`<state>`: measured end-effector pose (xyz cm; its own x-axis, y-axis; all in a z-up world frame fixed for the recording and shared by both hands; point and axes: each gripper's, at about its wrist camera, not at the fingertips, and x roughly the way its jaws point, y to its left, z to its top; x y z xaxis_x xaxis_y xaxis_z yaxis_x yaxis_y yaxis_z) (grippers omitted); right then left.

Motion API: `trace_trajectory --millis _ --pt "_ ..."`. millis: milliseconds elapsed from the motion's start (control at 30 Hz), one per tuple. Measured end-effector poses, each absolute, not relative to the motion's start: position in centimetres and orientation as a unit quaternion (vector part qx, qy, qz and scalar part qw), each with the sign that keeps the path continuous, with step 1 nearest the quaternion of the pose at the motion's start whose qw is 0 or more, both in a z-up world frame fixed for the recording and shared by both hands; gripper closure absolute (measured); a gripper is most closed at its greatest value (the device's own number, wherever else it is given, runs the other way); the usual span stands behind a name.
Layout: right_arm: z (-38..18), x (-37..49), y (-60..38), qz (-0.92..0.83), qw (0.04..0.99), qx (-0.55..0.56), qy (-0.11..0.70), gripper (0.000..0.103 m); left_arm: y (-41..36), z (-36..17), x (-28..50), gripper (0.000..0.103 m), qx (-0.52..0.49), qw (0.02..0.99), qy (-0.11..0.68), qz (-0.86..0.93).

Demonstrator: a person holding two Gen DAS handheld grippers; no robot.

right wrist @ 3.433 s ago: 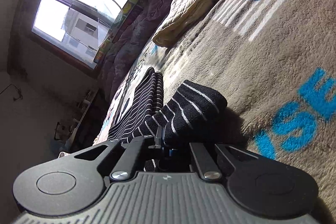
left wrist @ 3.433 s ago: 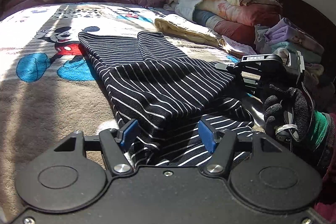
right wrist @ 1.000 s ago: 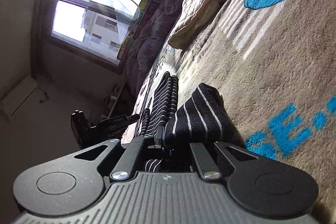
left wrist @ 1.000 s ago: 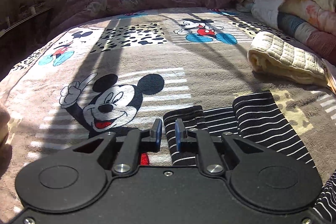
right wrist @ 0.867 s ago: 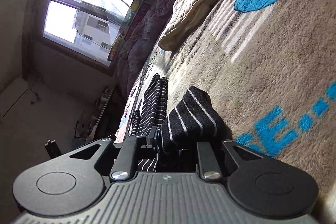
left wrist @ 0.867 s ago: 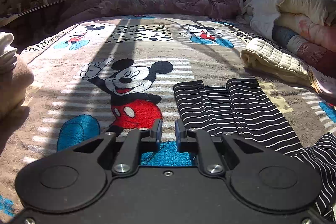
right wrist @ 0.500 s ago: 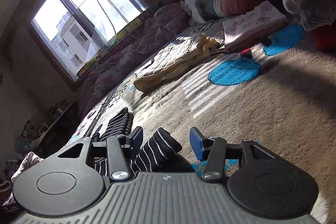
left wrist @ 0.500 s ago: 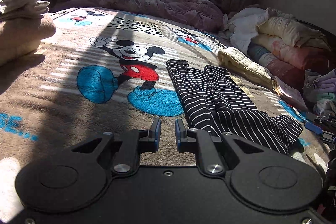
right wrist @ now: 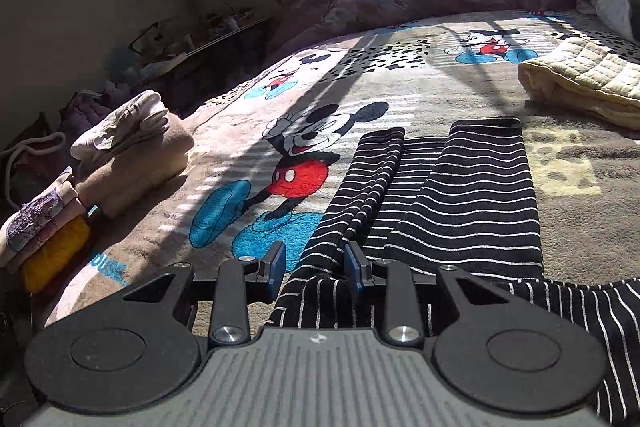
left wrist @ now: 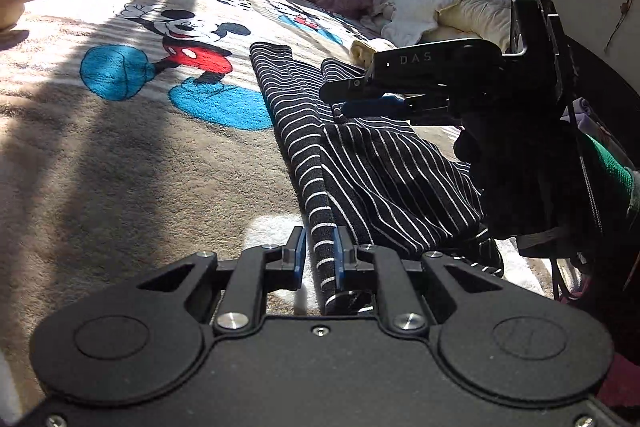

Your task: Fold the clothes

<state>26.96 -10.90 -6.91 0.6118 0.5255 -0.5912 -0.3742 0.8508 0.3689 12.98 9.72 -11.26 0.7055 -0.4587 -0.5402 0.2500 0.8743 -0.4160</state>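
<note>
Two views both lost the near hem of the striped garment (left wrist: 360, 163) behind my claw housings. It lay on the bed blanket (left wrist: 120, 155), long axis running away toward the window-side edge, cuffs farthest. My left claw (left wrist: 319, 254) was nearly closed around a fabric fold. My right claw (right wrist: 314, 263), held level by a gloved hand (left wrist: 520, 179), stood open over the cloth.

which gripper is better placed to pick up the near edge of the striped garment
Left. The left gripper already straddles the striped garment's near folded edge, while the right gripper sits open farther up it.
</note>
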Motion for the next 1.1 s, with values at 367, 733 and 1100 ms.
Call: trace_trajectory --millis 367,733,1100 --pt "-9.4 30.2 -8.6 0.277 0.841 0.107 0.452 0.092 11.4 -13.1 13.9 0.092 -0.259 0.860 0.376 -0.229" --pt "-10.1 30.8 -9.4 0.288 0.840 0.121 0.444 0.079 13.2 -12.4 13.9 0.092 -0.281 0.865 0.357 -0.212" --pt "-7.6 26.1 -5.9 0.355 0.853 -0.066 0.376 0.078 13.9 -12.0 14.1 0.092 -0.285 0.868 0.351 -0.205"
